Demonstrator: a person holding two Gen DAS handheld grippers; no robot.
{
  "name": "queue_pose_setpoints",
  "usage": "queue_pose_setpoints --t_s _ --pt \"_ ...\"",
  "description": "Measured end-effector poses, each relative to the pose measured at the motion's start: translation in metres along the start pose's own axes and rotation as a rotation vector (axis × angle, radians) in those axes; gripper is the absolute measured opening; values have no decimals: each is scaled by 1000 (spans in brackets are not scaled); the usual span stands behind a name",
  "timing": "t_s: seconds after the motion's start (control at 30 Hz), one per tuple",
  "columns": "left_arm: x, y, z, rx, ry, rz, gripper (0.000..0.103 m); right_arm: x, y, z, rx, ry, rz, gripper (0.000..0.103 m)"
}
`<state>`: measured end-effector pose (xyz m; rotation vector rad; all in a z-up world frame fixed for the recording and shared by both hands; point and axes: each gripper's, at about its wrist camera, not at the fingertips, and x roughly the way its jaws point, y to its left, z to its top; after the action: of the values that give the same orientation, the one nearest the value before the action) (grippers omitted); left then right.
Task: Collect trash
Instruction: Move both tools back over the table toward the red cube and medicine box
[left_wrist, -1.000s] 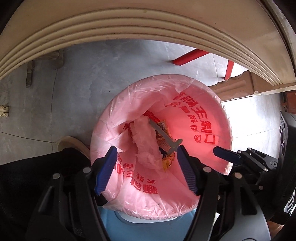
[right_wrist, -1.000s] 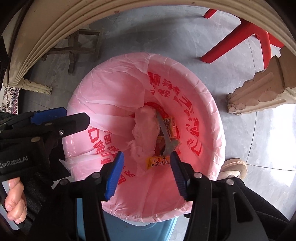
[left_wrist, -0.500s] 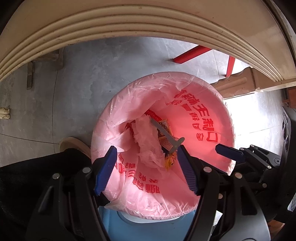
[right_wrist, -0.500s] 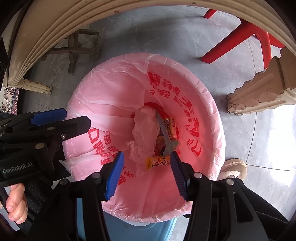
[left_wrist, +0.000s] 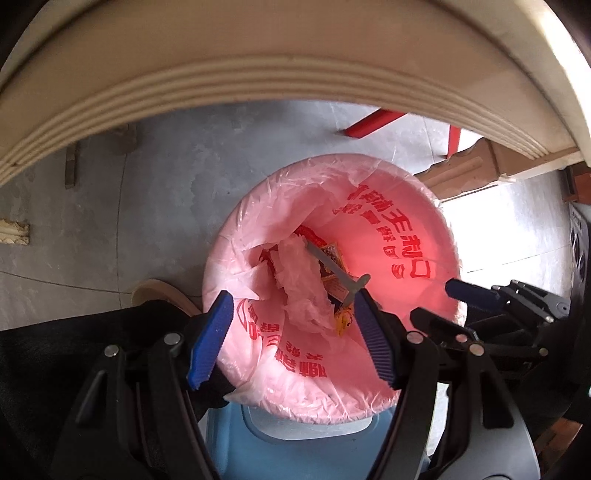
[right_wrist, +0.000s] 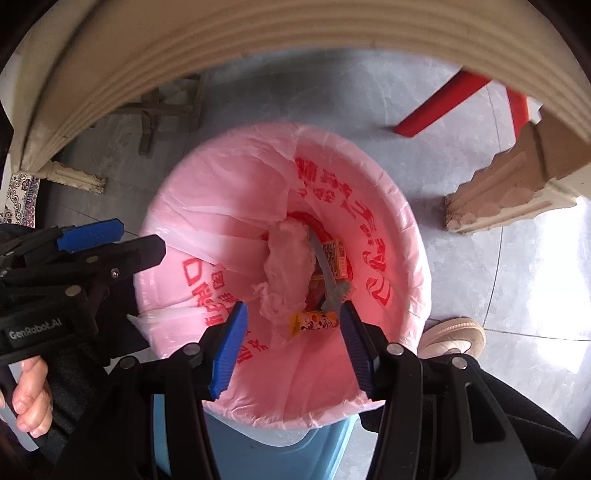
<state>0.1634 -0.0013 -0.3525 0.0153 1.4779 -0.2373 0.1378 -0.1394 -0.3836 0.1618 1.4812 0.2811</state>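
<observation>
Left gripper (left_wrist: 291, 339) and right gripper (right_wrist: 291, 347) both hang over the bin (right_wrist: 258, 439), jaws apart, nothing held. Wrappers (right_wrist: 314, 321) and tissue (right_wrist: 288, 266) lie in the pink bag (right_wrist: 207, 206).

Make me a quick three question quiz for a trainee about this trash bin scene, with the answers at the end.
1. True or false: the right gripper is clamped on a piece of trash.
2. What lines the blue bin? A) black bag B) pink bag with red print C) nothing
3. Name the long grey item lying in the bin.

Key
1. False. Both the right gripper and the left gripper hang open and empty above the bin.
2. B, the pink bag.
3. A grey toothbrush, lying beside a crumpled pink plastic wad and snack wrappers.
</observation>
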Motion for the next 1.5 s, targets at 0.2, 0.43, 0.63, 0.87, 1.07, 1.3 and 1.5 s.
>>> queue_pose_setpoints --t_s 0.2,0.43,0.63,0.87,1.07,1.3,1.5 --pt "-35 -5 -8 52 -72 23 67 -31 11 -4 -18 -60 8 51" --pt "-85 -17 -12 116 -161 60 67 -78 27 -4 -52 -144 28 51" --pt "-135 -29 -8 196 -204 100 67 -131 40 -6 -113 -208 52 51" --pt "-212 -26 16 246 -277 100 67 -223 47 13 -195 -316 68 59" --pt "-277 -31 51 287 -328 109 70 -303 48 44 -238 -427 71 61" --pt "-327 -46 93 368 -392 145 74 -362 54 86 -303 -505 27 61" --pt "-330 -50 132 382 -374 147 75 -372 53 124 -327 -506 -1 61"
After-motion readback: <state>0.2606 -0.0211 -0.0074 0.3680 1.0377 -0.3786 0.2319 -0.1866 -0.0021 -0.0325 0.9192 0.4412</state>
